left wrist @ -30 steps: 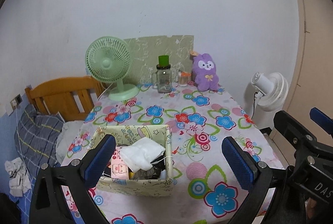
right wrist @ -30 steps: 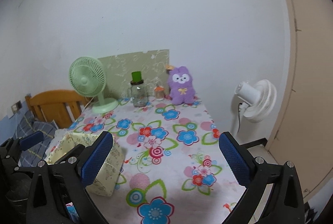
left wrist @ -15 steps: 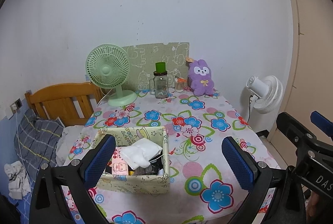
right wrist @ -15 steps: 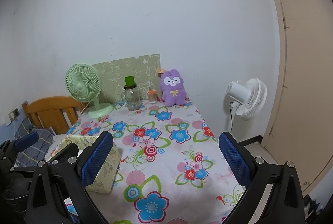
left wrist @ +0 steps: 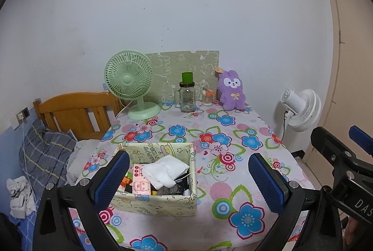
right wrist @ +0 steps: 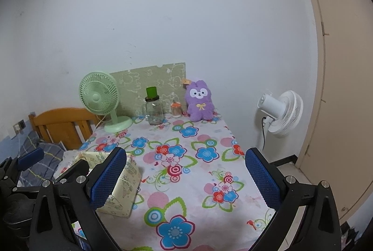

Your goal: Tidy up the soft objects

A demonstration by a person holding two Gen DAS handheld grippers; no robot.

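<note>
Left tongs (left wrist: 188, 181) and right tongs (right wrist: 185, 177), both spread wide and holding nothing, hung above the near edge of the surface (right wrist: 205, 171), a table under a white cloth printed with blue, red and pink flowers; this stance suited surveying before any reach. Directly between and below the left tongs sat the pale yellow cartoon-print fabric box (left wrist: 160, 200), open-topped so that soft items could be dropped in; a crumpled white cloth (left wrist: 166, 170) lay uppermost inside, over a pink printed packet (left wrist: 139, 182). The box lay just left of the right tongs. Well beyond both tongs, at the far edge, the purple plush rabbit (right wrist: 200, 104) sat upright against the wall, probably the next soft item to collect. Left of it stood a clear glass jar with a green cap (right wrist: 153, 108) and a mint-green desk fan (right wrist: 100, 99). A white floor fan (right wrist: 282, 112) stood off the surface, far right.
</note>
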